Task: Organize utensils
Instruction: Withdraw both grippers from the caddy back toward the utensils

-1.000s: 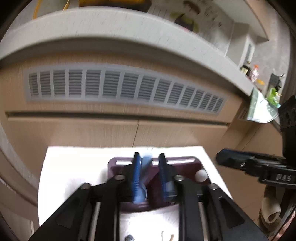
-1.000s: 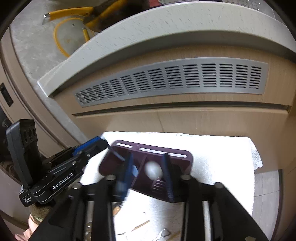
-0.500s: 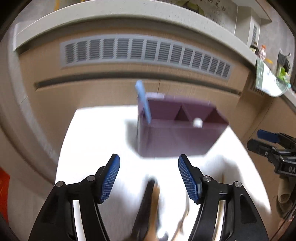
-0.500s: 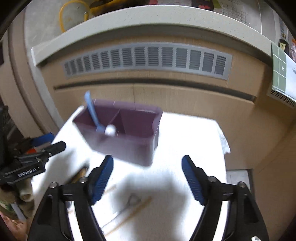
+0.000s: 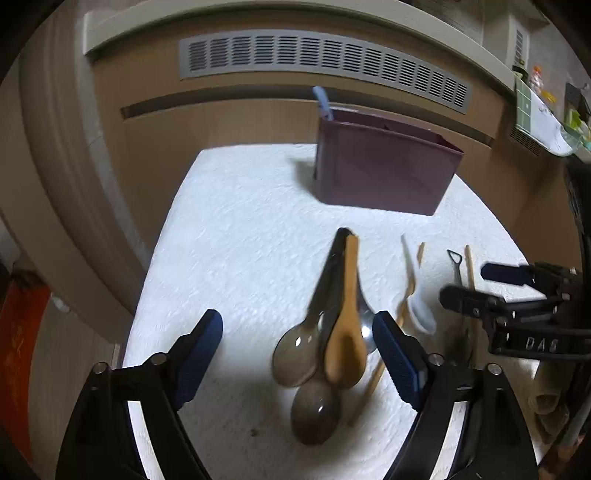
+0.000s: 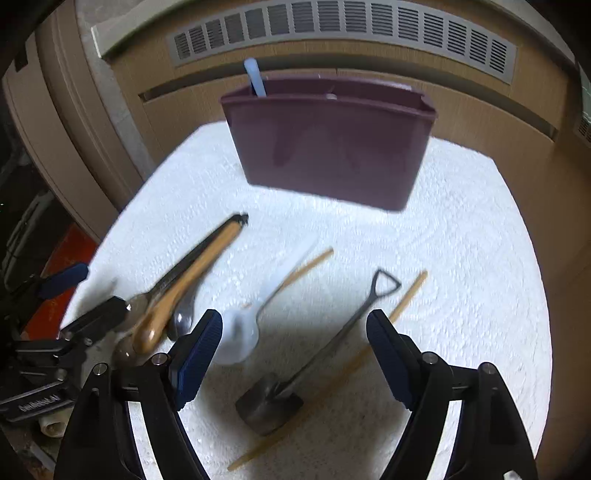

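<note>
A purple utensil holder (image 5: 384, 170) (image 6: 328, 144) stands at the back of a white towel (image 5: 236, 236) (image 6: 461, 236), with a light blue handle (image 5: 322, 102) (image 6: 255, 77) sticking out of its left compartment. My left gripper (image 5: 297, 350) is open and empty above a pile of spoons: two dark ones (image 5: 295, 354), a wooden one (image 5: 347, 350) (image 6: 184, 291) and a metal one (image 5: 365, 325). My right gripper (image 6: 293, 354) is open and empty above a white spoon (image 6: 240, 332), a shovel-shaped spoon (image 6: 291, 387) and wooden chopsticks (image 6: 332, 373).
A wooden cabinet front with a grey vent grille (image 5: 325, 62) (image 6: 340, 26) rises just behind the towel. The right gripper shows at the right edge of the left wrist view (image 5: 491, 291); the left gripper shows at the left edge of the right wrist view (image 6: 74, 295).
Both grippers have opened, left a blue and a white utensil in the holder, and pulled back and down toward the loose utensils at the front of the towel.
</note>
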The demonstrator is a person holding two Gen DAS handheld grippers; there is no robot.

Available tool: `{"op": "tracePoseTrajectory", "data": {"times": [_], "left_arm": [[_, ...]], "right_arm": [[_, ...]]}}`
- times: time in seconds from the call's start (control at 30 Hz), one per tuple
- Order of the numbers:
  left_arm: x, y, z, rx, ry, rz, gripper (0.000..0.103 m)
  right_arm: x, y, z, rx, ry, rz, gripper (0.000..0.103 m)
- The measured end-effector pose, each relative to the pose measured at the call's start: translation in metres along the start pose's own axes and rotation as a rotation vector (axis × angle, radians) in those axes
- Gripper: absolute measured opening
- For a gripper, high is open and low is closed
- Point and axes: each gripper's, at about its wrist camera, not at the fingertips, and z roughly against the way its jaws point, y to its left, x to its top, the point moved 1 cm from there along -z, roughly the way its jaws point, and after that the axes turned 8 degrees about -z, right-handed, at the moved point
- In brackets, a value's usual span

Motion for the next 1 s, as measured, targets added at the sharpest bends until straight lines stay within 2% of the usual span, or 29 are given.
{"op": "tracePoseTrajectory", "data": {"times": [0.13, 0.23, 0.43, 0.77, 1.0], "left_arm": [[0.001, 0.004, -0.006, -0.011, 0.019, 0.036, 0.084], [0.003, 0.002, -0.007, -0.005, 0.029, 0.044, 0.084], [0.005, 0.001, -0.004, 0.02, 0.045, 0.041, 0.084], [0.001, -0.01, -0.006, -0.019, 0.071, 0.04, 0.084], [-0.004, -0.01, -0.008, -0.011, 0.089, 0.032, 0.084]], "right_arm": [[-0.014, 0.008, -0.004, -0.095, -0.023, 0.047, 0.078], [-0.006, 0.014, -0.01, -0.086, -0.048, 0.075, 0.078], [-0.009, 0.018, -0.024, -0.116, -0.029, 0.144, 0.077], [-0.042, -0.031, 0.001, -0.141, -0.023, 0.17, 0.077], [-0.041, -0.069, 0.009, -0.126, -0.018, 0.058, 0.077]]}}
